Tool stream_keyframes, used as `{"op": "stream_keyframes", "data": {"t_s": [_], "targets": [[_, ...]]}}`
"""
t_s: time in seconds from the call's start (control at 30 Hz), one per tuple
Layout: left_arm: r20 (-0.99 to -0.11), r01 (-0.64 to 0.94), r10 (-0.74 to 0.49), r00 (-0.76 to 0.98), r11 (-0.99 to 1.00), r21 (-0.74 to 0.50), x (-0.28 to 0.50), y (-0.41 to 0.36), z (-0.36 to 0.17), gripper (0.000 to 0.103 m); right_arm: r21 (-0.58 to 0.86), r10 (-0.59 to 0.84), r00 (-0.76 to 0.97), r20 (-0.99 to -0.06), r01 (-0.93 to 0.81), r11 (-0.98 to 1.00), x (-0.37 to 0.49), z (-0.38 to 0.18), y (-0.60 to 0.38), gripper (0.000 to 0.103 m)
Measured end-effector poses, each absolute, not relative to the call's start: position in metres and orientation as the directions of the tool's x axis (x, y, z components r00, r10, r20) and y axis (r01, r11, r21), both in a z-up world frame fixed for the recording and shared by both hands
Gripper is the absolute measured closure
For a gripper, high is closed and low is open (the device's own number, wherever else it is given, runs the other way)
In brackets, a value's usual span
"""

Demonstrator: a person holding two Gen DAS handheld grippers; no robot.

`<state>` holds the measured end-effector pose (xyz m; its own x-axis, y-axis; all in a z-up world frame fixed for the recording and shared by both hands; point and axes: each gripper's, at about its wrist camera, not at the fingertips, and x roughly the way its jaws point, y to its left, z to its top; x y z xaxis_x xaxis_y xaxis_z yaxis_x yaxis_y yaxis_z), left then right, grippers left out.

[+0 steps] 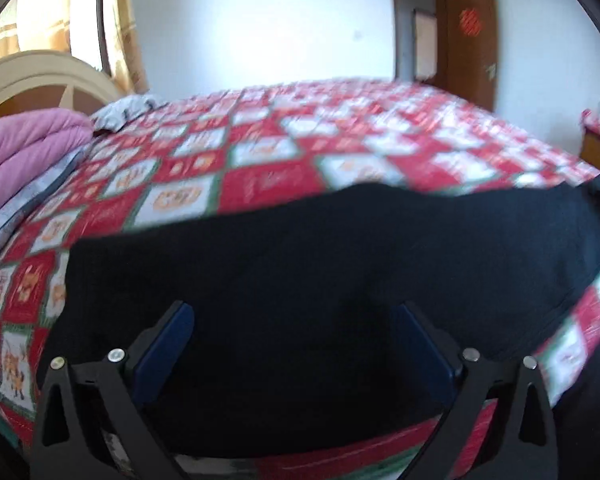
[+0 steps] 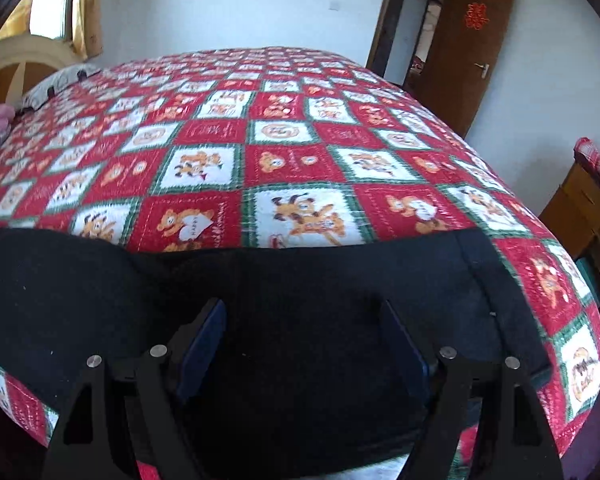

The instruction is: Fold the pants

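Black pants (image 2: 300, 280) span the bedspread's (image 2: 284, 128) near edge.

1 pr black pants (image 2: 292, 280), 2 hand-held grippers, 1 bedspread (image 2: 300, 140), 1 pink quilt (image 1: 24, 148), 1 door (image 2: 468, 48)

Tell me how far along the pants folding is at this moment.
Done: the black pants lie spread across the near edge of the patterned bedspread; whether a fold is already in, I cannot tell.
In hand: nothing gripped. The left hand-held gripper and right hand-held gripper both hover open over the fabric.
Left: gripping the fabric and folding it; no compact bundle shows yet.
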<state>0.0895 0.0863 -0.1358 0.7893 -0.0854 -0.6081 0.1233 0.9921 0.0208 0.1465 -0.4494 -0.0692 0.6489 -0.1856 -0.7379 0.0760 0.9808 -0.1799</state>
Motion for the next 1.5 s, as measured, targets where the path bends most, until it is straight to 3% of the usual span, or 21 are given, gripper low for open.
{"op": "stream_keyframes", "data": {"t_s": [0.13, 0.23, 0.33, 0.4, 0.47, 0.6, 0.67, 0.8, 0.93, 1.0, 1.1, 1.5], "targets": [[-0.572, 0.230, -0.180, 0.800, 0.973, 0.015, 0.080, 0.046, -0.120, 0.000, -0.098, -0.190, 0.706, -0.682, 0.168, 0.981, 0.128, -0.045, -0.471, 0.024], [-0.593, 0.328, -0.227, 0.772, 0.943, 0.065, 0.073, 0.009, -0.125, 0.001, -0.037, -0.120, 0.748, -0.653, 0.127, 0.991, 0.116, -0.036, -0.456, 0.024], [-0.608, 0.407, -0.246, 0.755, 0.903, 0.139, 0.058, -0.015, -0.134, 0.006, -0.012, 0.046, 0.761, -0.647, -0.071, 0.997, 0.103, -0.044, -0.400, 0.026], [-0.613, 0.442, -0.257, 0.747, 0.881, 0.170, 0.050, -0.022, -0.138, 0.013, -0.006, 0.170, 0.730, -0.662, -0.233, 0.973, 0.097, -0.056, -0.351, 0.041], [-0.635, 0.475, -0.275, 0.722, 0.864, 0.165, 0.046, -0.024, -0.143, 0.018, -0.005, 0.298, 0.650, -0.699, -0.421, 0.907, 0.090, -0.072, -0.296, 0.045], [-0.671, 0.488, -0.304, 0.676, 0.867, 0.099, 0.051, -0.014, -0.153, 0.033, -0.122, 0.362, 0.591, -0.721, -0.623, 0.773, 0.068, -0.094, -0.223, 0.045], [-0.660, 0.481, -0.326, 0.677, 0.875, 0.061, 0.053, -0.013, -0.152, 0.034, -0.165, 0.352, 0.584, -0.732, -0.653, 0.740, 0.069, -0.102, -0.202, 0.045], [-0.669, 0.485, -0.315, 0.673, 0.871, 0.077, 0.050, -0.016, -0.152, 0.044, -0.121, 0.350, 0.529, -0.773, -0.664, 0.738, 0.089, -0.118, -0.191, 0.068], [-0.689, 0.479, -0.296, 0.661, 0.874, 0.083, 0.051, -0.018, -0.152, 0.063, -0.070, 0.364, 0.474, -0.802, -0.679, 0.730, 0.093, -0.130, -0.195, 0.085], [-0.696, 0.478, -0.291, 0.656, 0.874, 0.085, 0.052, -0.019, -0.151, 0.069, -0.042, 0.377, 0.451, -0.809, -0.684, 0.728, 0.091, -0.130, -0.196, 0.099], [-0.705, 0.492, -0.295, 0.645, 0.866, 0.088, 0.049, -0.023, -0.151, 0.080, -0.013, 0.385, 0.430, -0.816, -0.681, 0.732, 0.090, -0.130, -0.198, 0.100], [-0.708, 0.487, -0.302, 0.639, 0.871, 0.068, 0.047, -0.025, -0.143, 0.080, -0.026, 0.382, 0.433, -0.816, -0.689, 0.724, 0.085, -0.125, -0.202, 0.100]]}}
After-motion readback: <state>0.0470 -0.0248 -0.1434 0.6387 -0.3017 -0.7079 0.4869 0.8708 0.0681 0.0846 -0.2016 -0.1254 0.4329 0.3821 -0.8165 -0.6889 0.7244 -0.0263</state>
